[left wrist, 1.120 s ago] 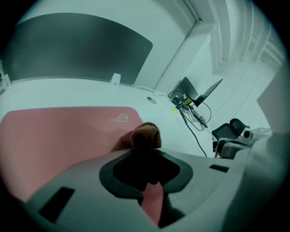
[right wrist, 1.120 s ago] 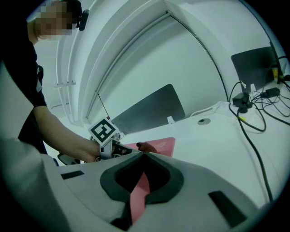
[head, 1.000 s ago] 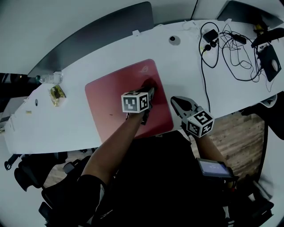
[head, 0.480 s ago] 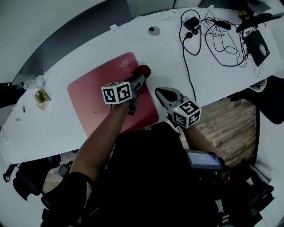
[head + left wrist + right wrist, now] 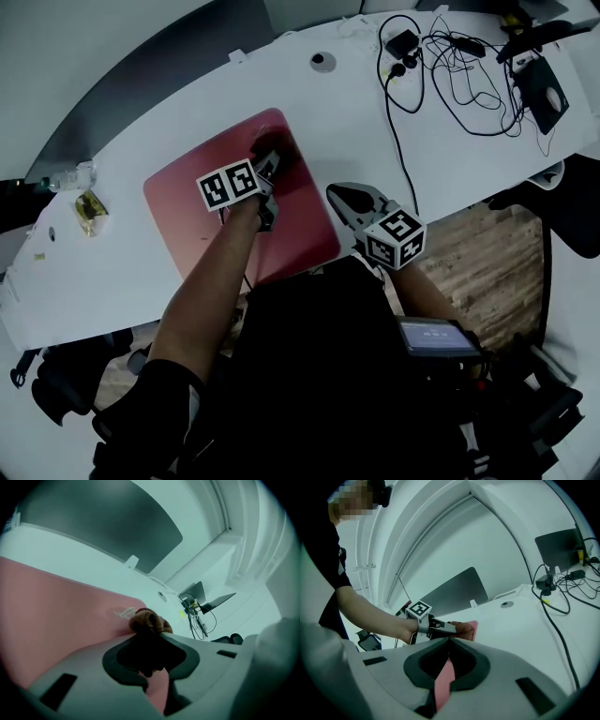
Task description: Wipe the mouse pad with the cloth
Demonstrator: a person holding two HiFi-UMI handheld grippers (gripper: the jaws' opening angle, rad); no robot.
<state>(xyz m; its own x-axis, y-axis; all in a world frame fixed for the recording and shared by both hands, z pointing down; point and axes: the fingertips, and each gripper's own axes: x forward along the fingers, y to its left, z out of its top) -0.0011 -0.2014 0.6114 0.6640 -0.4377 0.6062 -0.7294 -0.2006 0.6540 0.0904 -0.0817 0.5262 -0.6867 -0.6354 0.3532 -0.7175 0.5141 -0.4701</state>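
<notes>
Left gripper view: left gripper (image 5: 149,635) clamps the cloth (image 5: 146,619) near the corner of the mouse pad (image 5: 56,611). The right gripper (image 5: 449,638) is closed alongside, so the pad could skid.

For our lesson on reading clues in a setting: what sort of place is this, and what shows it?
Probably an office or lab workstation: a long white desk, a red mouse pad lying on it, and a tangle of cables and chargers at the desk's far end.

Cloth (image 5: 282,157) on far corner of mouse pad (image 5: 187,217); mouse pad on table (image 5: 356,117); cables (image 5: 452,75) far right.
</notes>
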